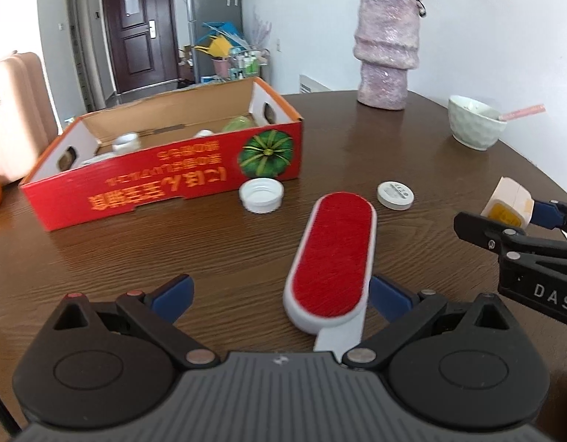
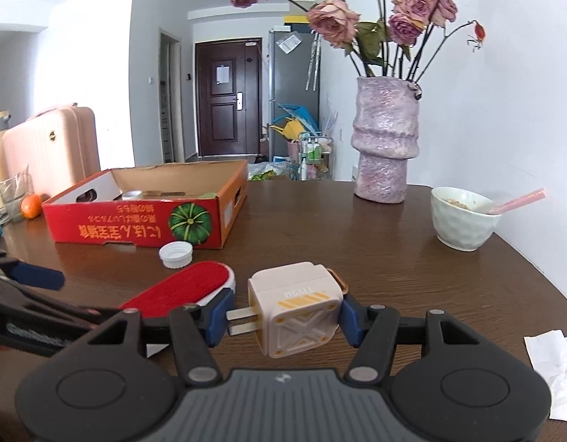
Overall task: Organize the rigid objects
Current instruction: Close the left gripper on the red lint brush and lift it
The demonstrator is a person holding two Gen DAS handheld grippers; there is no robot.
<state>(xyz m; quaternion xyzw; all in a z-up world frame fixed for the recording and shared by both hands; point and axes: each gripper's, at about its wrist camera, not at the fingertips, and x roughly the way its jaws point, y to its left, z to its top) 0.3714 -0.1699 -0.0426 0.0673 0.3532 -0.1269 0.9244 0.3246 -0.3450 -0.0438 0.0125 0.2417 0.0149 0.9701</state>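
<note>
The surface [image 1: 357,140] is a dark brown wood-grain top, rounded at its far edge, set against a white wall. Behind it I see a dark door [image 2: 228,99], a grey fridge [image 2: 292,84] and a pink suitcase [image 2: 51,147] at the left. A lilac vase [image 2: 384,140] of dried roses stands at the back, a pale bowl [image 2: 462,217] with a pink spoon to its right.

A red cardboard box [image 1: 165,180] lies open at the left. Just in front of it sit a white cap [image 1: 261,195] and, a little apart, a small round disc [image 1: 395,195].

My left tongs [image 1: 280,294] stand wide open around the near end of a red-faced lint brush [image 1: 331,261], which lies flat; I cannot tell whether the right pad touches it. My right tongs [image 2: 283,318] are closed on a cream plug adapter [image 2: 296,309], held off the surface, prongs pointing left at the left pad.

The brush handle disappears under the left tongs' body. The box contents are only partly visible: a couple of white shapes and something green, not identifiable. The print on the disc is too small to read. Crumpled white paper [image 2: 552,375] is cut off at the right edge.
</note>
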